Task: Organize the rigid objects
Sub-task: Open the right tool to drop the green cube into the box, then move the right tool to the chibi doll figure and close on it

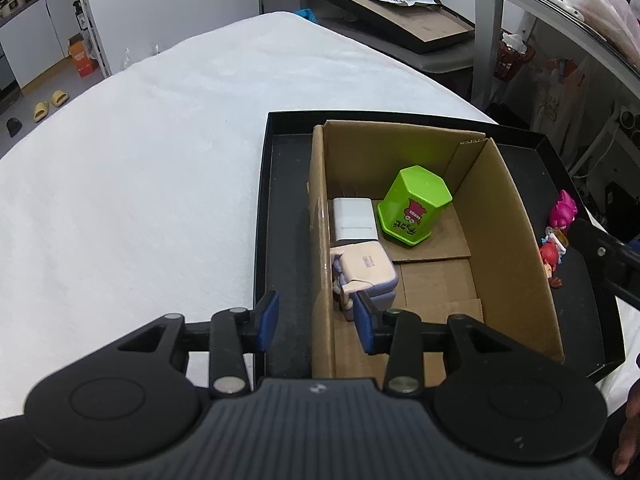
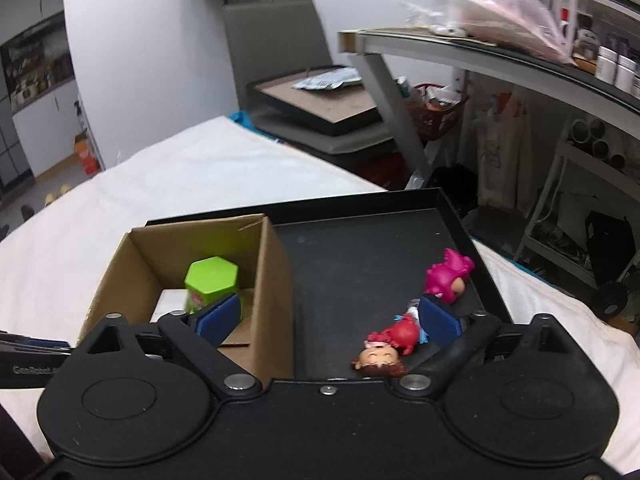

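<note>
The left gripper (image 1: 318, 320) is wide apart, straddling the left wall of the cardboard box (image 1: 508, 216), which sits in the black tray (image 1: 280, 200). The green container (image 1: 414, 206) stands at the box's far end. The right gripper (image 2: 328, 316) is spread wide and empty above the red-haired figurine (image 2: 386, 346); the pink figurine (image 2: 446, 276) lies just beyond.

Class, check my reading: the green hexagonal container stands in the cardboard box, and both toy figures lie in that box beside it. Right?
Not quite. The green hexagonal container is in the cardboard box, but the red-haired figure and pink figure lie outside it on the black tray, as the right wrist view shows.
</note>
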The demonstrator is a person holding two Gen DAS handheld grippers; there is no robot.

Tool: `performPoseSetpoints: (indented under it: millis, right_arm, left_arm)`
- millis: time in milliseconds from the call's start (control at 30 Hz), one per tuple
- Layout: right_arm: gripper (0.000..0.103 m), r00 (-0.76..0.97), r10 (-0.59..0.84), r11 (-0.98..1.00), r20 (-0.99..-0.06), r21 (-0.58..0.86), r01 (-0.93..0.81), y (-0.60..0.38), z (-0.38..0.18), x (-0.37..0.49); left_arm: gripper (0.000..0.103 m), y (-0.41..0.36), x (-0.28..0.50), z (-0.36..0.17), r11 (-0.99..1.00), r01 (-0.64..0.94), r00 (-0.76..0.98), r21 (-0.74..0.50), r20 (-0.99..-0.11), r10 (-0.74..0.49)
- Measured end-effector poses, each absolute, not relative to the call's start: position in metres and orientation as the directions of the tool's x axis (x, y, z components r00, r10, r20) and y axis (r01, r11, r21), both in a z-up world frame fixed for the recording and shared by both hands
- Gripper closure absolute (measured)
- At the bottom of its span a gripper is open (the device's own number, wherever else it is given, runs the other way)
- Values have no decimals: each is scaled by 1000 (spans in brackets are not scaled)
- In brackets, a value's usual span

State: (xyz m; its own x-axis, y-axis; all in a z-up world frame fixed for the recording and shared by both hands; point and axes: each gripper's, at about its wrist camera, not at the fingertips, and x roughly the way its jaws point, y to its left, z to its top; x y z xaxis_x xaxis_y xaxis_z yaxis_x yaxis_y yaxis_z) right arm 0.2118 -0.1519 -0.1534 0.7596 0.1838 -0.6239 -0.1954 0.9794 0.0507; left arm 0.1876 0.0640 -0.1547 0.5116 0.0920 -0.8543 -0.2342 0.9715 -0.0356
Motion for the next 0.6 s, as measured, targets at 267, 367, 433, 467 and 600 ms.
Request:
performPoseSetpoints:
  millis: [267, 367, 433, 467, 600]
  right_arm:
    - [0, 794, 166, 986, -585, 96, -135, -174, -168, 204]
    - [0, 767, 179, 982, -616, 158, -103, -187, -176, 211]
    - [0, 757, 188, 978, -626, 189, -87, -193, -180, 214]
    - [0, 753, 188, 978, -631, 195, -81, -195, -182, 216]
    - [0, 732, 195, 972, -653, 228, -56, -200, -191, 223]
  left_arm:
    - [63, 56, 188, -151, 970, -241, 522, 15, -841, 142]
    - [62, 53, 190, -152, 970, -240, 514, 36, -843, 159]
    - [62, 49, 192, -153, 970, -233, 511, 62, -842, 176]
    - [61, 46, 194, -153, 971, -227, 508, 79, -841, 187]
    - [60, 39, 198, -157, 968, -212, 485, 133, -846, 222]
